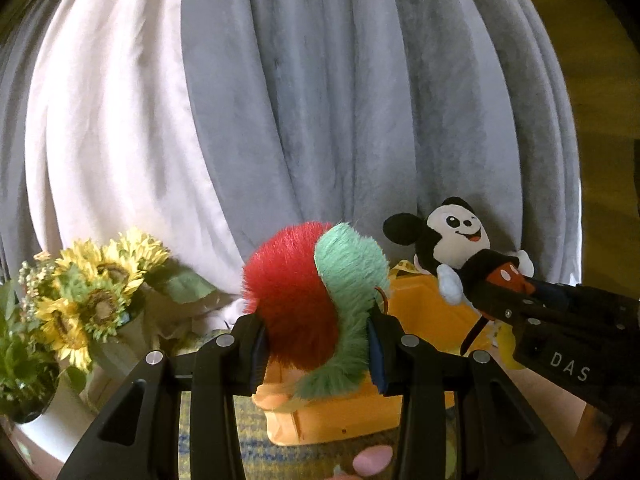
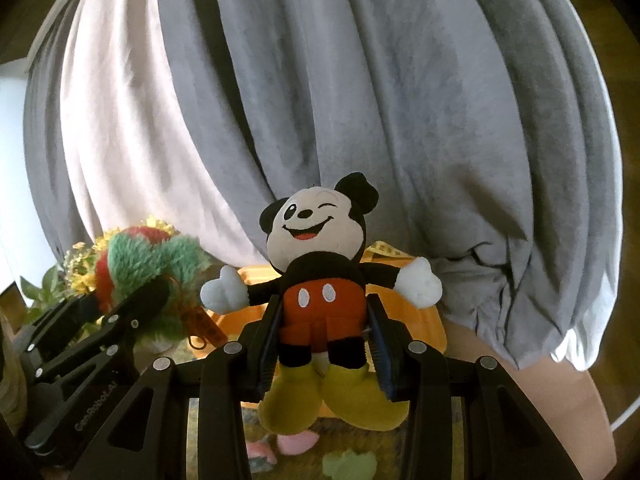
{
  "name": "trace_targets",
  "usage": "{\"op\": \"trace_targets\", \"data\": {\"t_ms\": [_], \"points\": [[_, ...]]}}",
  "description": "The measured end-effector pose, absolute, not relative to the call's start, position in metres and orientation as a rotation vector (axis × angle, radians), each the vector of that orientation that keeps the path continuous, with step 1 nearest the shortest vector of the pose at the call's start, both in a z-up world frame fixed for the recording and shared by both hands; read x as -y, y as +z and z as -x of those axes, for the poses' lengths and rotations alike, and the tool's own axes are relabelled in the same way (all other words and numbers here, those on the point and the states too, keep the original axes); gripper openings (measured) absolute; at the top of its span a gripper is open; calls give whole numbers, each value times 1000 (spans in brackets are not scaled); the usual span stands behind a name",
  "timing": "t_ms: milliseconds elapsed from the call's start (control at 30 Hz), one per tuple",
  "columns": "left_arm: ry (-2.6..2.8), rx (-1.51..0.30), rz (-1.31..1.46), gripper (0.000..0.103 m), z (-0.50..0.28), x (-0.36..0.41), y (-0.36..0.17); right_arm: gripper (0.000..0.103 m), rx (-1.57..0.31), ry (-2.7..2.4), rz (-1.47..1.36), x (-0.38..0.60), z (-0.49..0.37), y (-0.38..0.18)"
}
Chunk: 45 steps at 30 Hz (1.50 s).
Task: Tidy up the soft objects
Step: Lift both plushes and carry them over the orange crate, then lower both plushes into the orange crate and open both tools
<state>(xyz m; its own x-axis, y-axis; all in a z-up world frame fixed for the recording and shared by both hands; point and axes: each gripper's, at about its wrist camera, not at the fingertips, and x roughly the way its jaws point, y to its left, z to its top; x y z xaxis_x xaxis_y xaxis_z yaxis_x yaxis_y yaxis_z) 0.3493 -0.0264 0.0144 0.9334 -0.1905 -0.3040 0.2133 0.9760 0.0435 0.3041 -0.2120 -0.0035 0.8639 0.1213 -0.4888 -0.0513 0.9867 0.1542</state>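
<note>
Above the orange bin [image 1: 416,300], the left gripper [image 1: 316,344] clamps the red-and-green fluffy toy [image 1: 296,296] and the right gripper [image 2: 324,332] pinches the mouse plush [image 2: 320,272] at its shorts, where slippery fur could perhaps slide free mid-carry.

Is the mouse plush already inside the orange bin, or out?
Out: the black, red and yellow mouse plush is clamped in the right gripper, above the orange plastic bin.

"DAS" is printed on the right tool [image 1: 496,292]; "GenRoboLAI", unclear, on the left tool [image 2: 132,308].
</note>
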Motion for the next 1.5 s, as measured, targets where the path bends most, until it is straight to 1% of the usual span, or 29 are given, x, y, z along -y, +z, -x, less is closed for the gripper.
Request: {"op": "trace_targets", "data": {"t_ms": [400, 700, 800, 833, 867, 900, 933, 967, 1000, 1033, 1200, 1267, 1400, 1500], "points": [[-194, -357, -120, 39, -423, 38, -14, 41, -588, 133, -82, 211, -381, -39], [-201, -465, -154, 40, -469, 50, -54, 41, -707, 153, -68, 217, -431, -81], [-208, -505, -165, 41, -480, 53, -65, 41, -749, 155, -67, 218, -443, -93], [-208, -514, -169, 44, -483, 53, -68, 42, -762, 156, -65, 219, -446, -96], [-206, -518, -171, 50, -485, 54, -69, 44, -772, 155, -65, 219, -448, -98], [-207, -523, -172, 53, -486, 54, -70, 45, -780, 149, -62, 219, -450, -101], [-206, -522, -170, 61, -486, 53, -70, 48, -782, 141, -59, 220, -451, -102], [-202, -518, -170, 64, -485, 53, -70, 57, -779, 135, -56, 220, -451, -102], [-199, -515, -171, 64, -485, 53, -69, 61, -773, 122, -51, 221, -451, -102], [-195, -511, -173, 64, -484, 53, -68, 64, -765, 110, -49, 222, -451, -101], [-196, -504, -153, 70, -473, 50, -57, 64, -726, 63, -41, 227, -445, -89], [-186, -490, -152, 77, -465, 50, -50, 64, -716, 53, -47, 231, -441, -84], [-169, -463, -141, 83, -446, 47, -32, 64, -685, 34, -52, 233, -426, -68], [-162, -448, -135, 87, -432, 44, -22, 68, -659, 22, -63, 236, -412, -56]]}}
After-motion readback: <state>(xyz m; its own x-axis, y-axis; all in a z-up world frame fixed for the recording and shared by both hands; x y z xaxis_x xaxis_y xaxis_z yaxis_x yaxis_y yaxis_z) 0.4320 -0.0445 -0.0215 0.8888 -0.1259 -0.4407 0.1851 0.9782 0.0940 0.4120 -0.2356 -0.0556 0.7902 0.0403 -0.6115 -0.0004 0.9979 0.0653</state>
